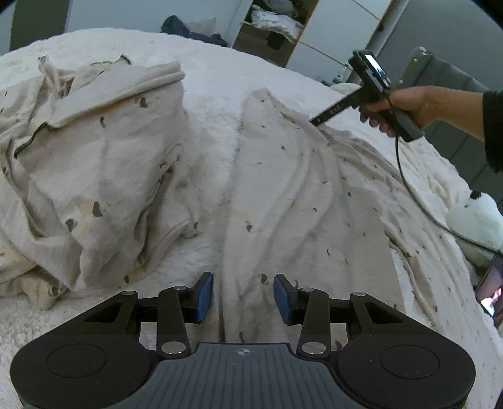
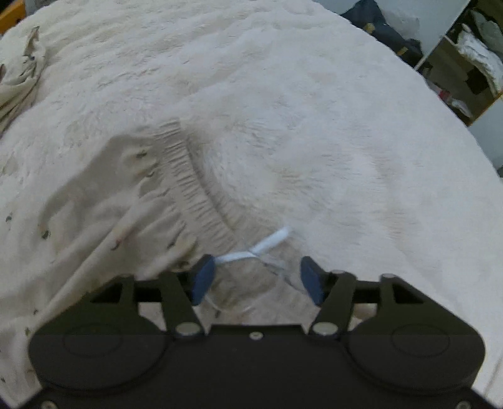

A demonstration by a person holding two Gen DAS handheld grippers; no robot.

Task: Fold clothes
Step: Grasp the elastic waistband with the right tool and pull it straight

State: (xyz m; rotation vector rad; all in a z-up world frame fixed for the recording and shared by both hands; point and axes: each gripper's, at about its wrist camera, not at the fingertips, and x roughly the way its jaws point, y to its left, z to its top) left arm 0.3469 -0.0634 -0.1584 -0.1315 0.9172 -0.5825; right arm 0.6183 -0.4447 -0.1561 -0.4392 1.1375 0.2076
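Observation:
Cream trousers (image 1: 298, 195) with small dark marks lie stretched along the white bed. My left gripper (image 1: 243, 297) hovers over one end of them, jaws apart, its blue pads (image 1: 204, 295) not pressing the cloth. At the far end a hand holds my right gripper (image 1: 317, 121), fingertips down at the cloth. In the right wrist view the right gripper (image 2: 257, 278) stands open over the ribbed elastic waistband (image 2: 188, 188) and its white drawstring (image 2: 267, 245), gripping nothing. A second cream garment (image 1: 94, 141) lies crumpled to the left.
A fluffy white blanket (image 2: 314, 110) covers the bed. A white plush toy (image 1: 478, 220) and a lit phone (image 1: 493, 289) sit at the right edge. A black cable (image 1: 408, 188) hangs from the right gripper. Open wardrobe shelves (image 1: 270, 28) and dark clothes (image 1: 188, 28) stand behind.

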